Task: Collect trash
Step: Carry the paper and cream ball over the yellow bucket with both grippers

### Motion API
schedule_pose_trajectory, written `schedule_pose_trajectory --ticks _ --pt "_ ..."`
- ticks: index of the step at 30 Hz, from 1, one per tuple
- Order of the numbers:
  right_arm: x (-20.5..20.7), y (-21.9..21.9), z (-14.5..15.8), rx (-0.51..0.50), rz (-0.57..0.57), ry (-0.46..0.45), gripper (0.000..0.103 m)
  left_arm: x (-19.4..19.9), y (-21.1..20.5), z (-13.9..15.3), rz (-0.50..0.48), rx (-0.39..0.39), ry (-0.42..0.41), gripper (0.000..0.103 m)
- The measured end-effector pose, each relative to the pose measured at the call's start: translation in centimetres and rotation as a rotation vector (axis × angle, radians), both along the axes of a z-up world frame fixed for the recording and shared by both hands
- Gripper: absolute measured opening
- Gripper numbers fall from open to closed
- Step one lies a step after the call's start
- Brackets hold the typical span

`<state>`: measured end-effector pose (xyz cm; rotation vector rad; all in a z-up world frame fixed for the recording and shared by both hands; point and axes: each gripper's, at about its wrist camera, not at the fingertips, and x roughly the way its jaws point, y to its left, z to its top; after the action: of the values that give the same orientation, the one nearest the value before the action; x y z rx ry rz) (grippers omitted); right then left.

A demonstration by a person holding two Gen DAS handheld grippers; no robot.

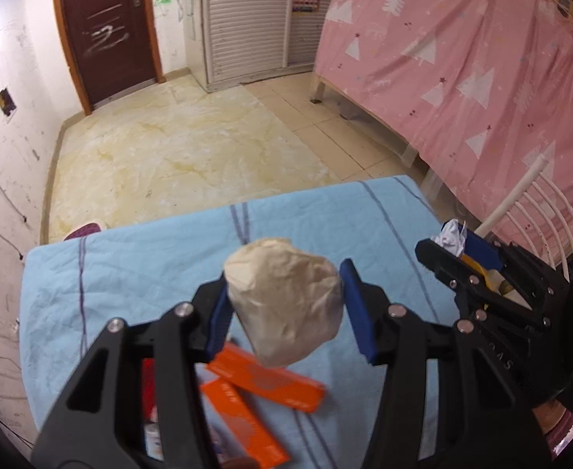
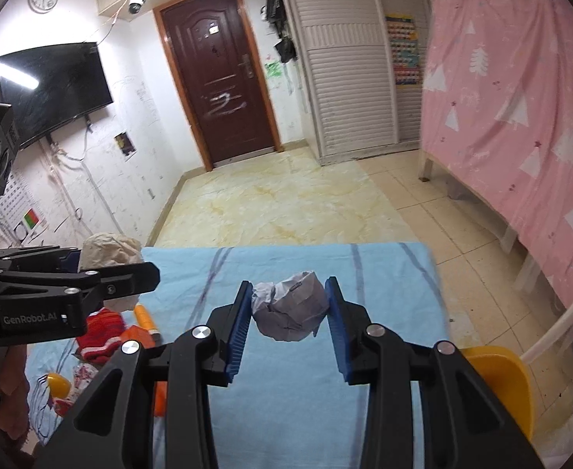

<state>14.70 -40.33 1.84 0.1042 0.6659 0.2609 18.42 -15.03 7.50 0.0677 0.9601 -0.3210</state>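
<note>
A crumpled beige paper wad (image 1: 286, 297) is clamped in the left gripper (image 1: 286, 308); a creased grey-white paper ball (image 2: 289, 305) is pinched by the right gripper (image 2: 289, 322) above the blue cloth-covered table (image 2: 384, 273).

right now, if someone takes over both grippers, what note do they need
Left gripper: shut on the beige paper wad, lifted above the blue cloth table.
Right gripper: shut on the grey paper wad, also off the table.
Done: both wads picked up.
Left: drop both; no bin shows in either view, so find it first.
On the table's left side remain orange boxes, a red knitted item and a yellow piece; whether they count as trash is unclear.
</note>
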Motion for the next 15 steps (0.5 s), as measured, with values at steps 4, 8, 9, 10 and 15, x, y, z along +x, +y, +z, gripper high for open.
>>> schedule_pose_trajectory --ticks 4,8,9,10,15 --pt "-1.6 -4.9 0.0 0.007 -0.087 -0.018 0.031 -0.5 -3.4 0.1 -0.056 -0.011 0.004 0.050" --pt "-3.2 -9.1 -0.5 0.020 -0.165 -0.023 0.031 -1.2 -7.3 -0.4 -0.114 -0.027 0.021 0.050" --pt "-3.6 -10.0 -0.6 0.017 -0.182 -0.023 0.031 -1.4 -8.2 -0.6 -0.126 -0.030 0.028 0.050" --pt "-4.1 -11.0 -0.9 0.018 -0.202 -0.022 0.031 -1.5 -9.0 -0.8 -0.137 -0.030 0.036 0.050" --pt "-5.5 -14.1 -2.5 0.028 -0.262 -0.006 0.031 -2.4 -13.4 -2.0 -0.199 -0.016 0.066 0.050"
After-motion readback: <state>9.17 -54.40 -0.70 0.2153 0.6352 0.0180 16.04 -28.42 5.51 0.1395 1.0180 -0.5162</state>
